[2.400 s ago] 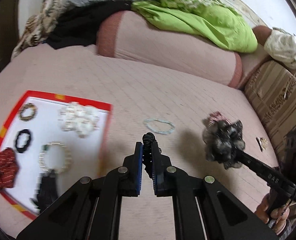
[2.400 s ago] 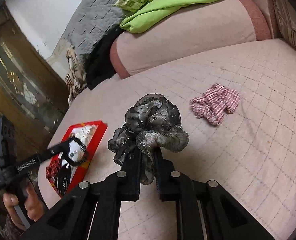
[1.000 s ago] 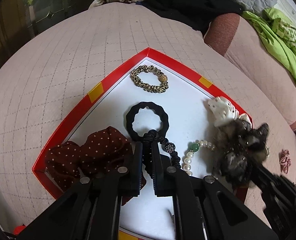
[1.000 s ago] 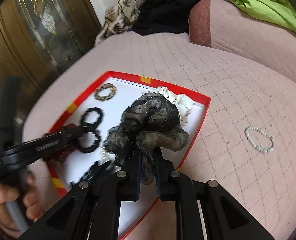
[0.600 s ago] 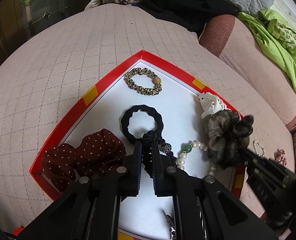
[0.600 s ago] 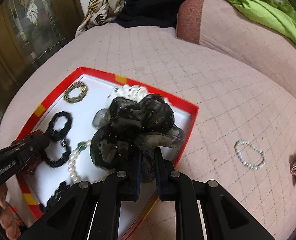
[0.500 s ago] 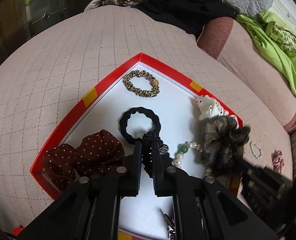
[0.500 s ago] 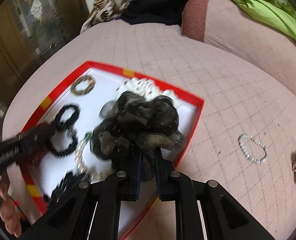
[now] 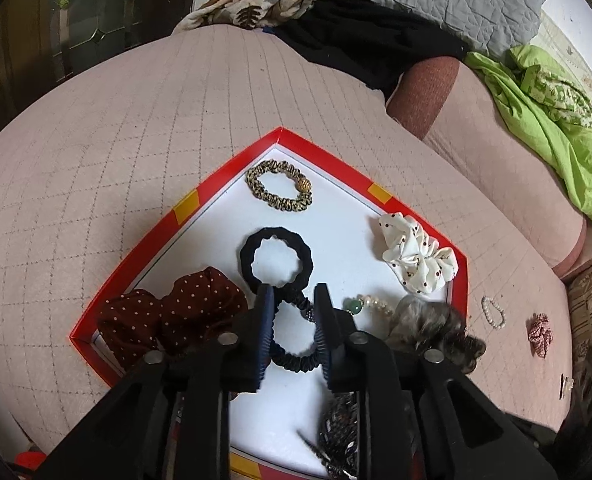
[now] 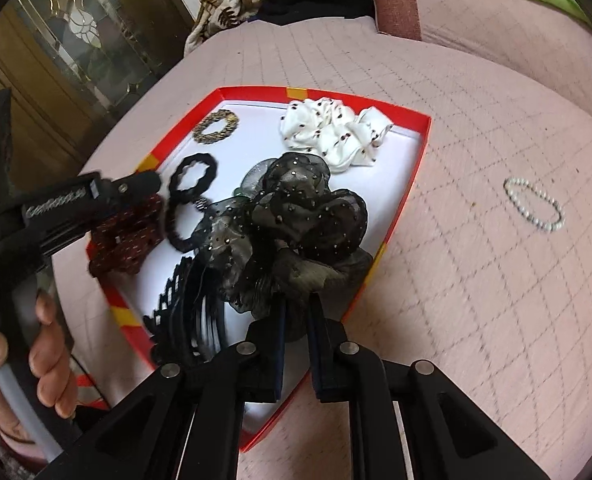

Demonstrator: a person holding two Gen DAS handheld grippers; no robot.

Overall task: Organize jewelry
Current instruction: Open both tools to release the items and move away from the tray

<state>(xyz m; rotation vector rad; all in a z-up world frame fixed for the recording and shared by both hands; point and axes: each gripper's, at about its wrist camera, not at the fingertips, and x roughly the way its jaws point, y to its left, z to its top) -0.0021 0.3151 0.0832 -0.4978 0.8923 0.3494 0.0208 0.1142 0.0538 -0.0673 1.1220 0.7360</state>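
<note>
Both hand-held grippers are over the red tray (image 9: 184, 208), which lies on the pink quilted bed (image 9: 116, 140) and serves as the collecting place for the hair pieces and jewelry

The left hand-held gripper (image 9: 294, 304) has its jaws parted, and the dark hair tie (image 9: 292, 350) lies flat on the white tray floor between them, touching neither pad as far as I can tell. It sits just below the black ring (image 9: 276, 258), near the maroon dotted scrunchie (image 9: 176, 316), so like pieces are grouped on that side of the tray

The right hand-held gripper (image 10: 296, 320) has its jaws narrowly apart with the sheer black scrunchie (image 10: 296, 220) bunched at their tips. Its fabric hides the pads, so I cannot tell whether it is pinched or just let go. It rests low over the tray's near right part, beside the white dotted scrunchie (image 10: 332, 136) and next to the black comb (image 10: 192, 304), probably chosen because that part of the tray is free

The leopard tie (image 9: 278, 186) lies at the far corner. A pearl and green bead bracelet (image 9: 370, 304) is partly under the sheer scrunchie

2 pieces are outside the tray, on the bed to the right: a pearl bracelet (image 10: 534, 210) and a small striped scrunchie (image 9: 540, 332). I judge these come next
</note>
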